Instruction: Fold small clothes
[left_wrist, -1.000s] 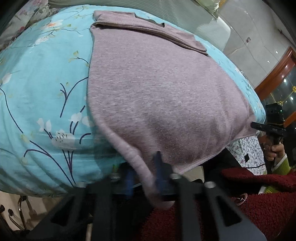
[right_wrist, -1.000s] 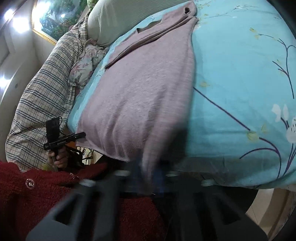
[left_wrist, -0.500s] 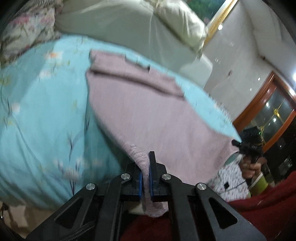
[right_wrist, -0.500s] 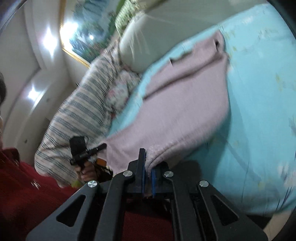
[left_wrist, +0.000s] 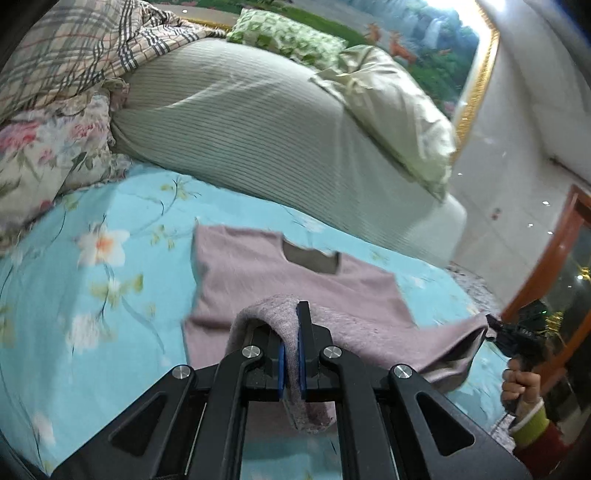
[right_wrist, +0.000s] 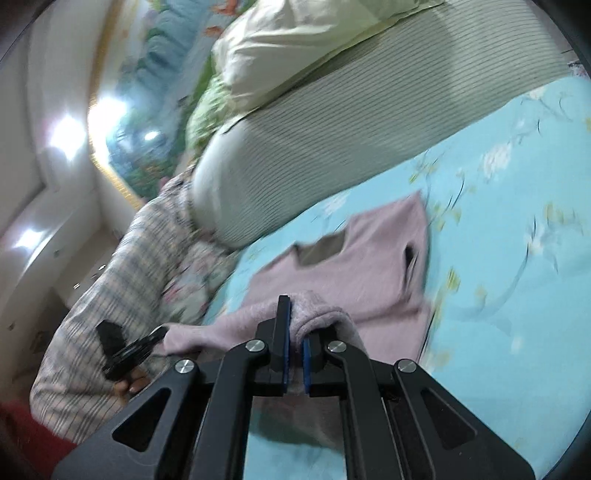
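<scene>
A second ago the mauve sweater (left_wrist: 295, 288) hung over the bed's edge with both bottom corners pinched low; now the hem is up in the air and carried toward the collar, so the cameras look across the bed at the pillows instead of down at the cloth. The left gripper (left_wrist: 290, 354) has its jaws closed narrow on a bunched hem corner, which drapes over the top of the jaws at the lower centre of the left wrist view. The right gripper (right_wrist: 294, 338) pinches the opposite corner the same way, a fold of knit squeezed between the blue pads (right_wrist: 285, 350) at the lower centre of its frame.

The upper half of the sweater lies flat on the blue floral bedsheet (left_wrist: 92, 295) in mid frame, neckline toward the striped grey pillow (left_wrist: 258, 129) (the neck opening shows as a dark notch). Between the two grippers the lifted hem sags in a loose span; in the left wrist view it runs off to the right edge, where the right hand (left_wrist: 519, 384) grips its handle.

I judge this the bottom-to-top fold, roughly midway: the hem is raised but not yet laid on the shoulders. Both frames are smeared by motion, so how evenly the two corners are travelling is hard to say.
</scene>
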